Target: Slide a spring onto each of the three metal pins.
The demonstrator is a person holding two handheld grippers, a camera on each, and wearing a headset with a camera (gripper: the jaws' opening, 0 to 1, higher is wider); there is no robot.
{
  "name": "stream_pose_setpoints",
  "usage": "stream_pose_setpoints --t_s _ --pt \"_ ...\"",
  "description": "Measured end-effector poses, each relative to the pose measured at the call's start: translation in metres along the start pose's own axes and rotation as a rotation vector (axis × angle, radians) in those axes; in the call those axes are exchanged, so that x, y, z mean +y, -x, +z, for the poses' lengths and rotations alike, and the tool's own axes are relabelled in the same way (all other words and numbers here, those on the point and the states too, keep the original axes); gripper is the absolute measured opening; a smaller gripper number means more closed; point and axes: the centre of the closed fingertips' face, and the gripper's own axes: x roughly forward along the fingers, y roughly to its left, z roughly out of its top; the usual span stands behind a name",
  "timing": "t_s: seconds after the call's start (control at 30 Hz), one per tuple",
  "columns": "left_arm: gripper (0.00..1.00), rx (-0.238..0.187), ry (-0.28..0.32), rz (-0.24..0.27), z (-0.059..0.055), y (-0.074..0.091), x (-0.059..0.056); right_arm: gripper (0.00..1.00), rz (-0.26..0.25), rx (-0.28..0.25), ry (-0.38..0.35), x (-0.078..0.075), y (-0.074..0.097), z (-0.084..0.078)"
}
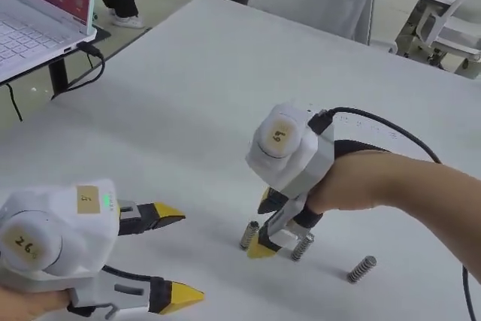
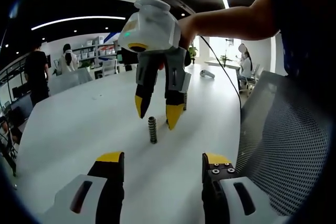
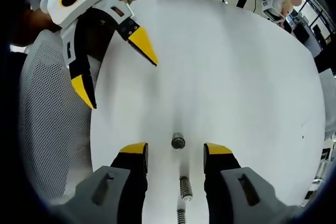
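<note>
Left tongs: the white-bodied, yellow-tipped left tongs [image 1: 188,255] sit low at the near edge. The jaws are spread wide with nothing between them, and they face the other tongs.
Right tongs: the matching right tongs [image 3: 176,150] point down at the white desk [image 1: 225,73]. The jaws are parted and grip nothing, with their tips on either side of the first spring.
First spring: a short grey metal coil spring [image 1: 249,235] stands upright just beside one yellow tip. Whether a pin runs through it is hard to tell.
Second spring: a like coil [image 1: 303,246] stands slightly tilted, close behind the right tongs.
Third spring: a third coil [image 1: 361,269] lies on the desk, apart to the right.
In the way: the right tongs' body and the person's hand [image 1: 353,182] cover part of the spot.
Around: an open white laptop [image 1: 37,13] with a black cable [image 1: 94,65] sits at the far left. A grey mesh chair [image 2: 283,129] stands beside the desk, and there are people beyond.
</note>
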Motion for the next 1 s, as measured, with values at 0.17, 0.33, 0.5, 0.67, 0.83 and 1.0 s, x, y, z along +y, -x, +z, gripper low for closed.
stream_pose_setpoints --t_s 0.17,0.33,0.5,0.67,0.83,1.0 --pt "0.56 0.002 0.002 0.003 0.002 0.0 0.001 0.51 -0.017 -0.084 -0.046 -0.002 0.007 0.003" --pt "0.56 0.005 -0.003 0.001 0.005 -0.002 0.001 0.58 -0.048 -0.156 -0.084 -0.005 0.013 0.002" --pt "0.56 0.016 -0.006 0.0 0.006 -0.003 0.001 0.61 -0.084 -0.233 -0.122 -0.009 0.023 -0.001" --pt "0.56 0.018 -0.003 0.001 0.011 -0.004 0.002 0.65 -0.12 -0.328 -0.165 -0.012 0.037 0.0" --pt "0.57 0.013 0.002 0.006 0.017 -0.006 0.003 0.68 -0.175 -0.399 -0.189 -0.015 0.052 -0.005" --pt "0.57 0.016 0.002 0.005 0.019 -0.009 0.002 0.7 -0.223 -0.471 -0.234 -0.017 0.067 -0.015"
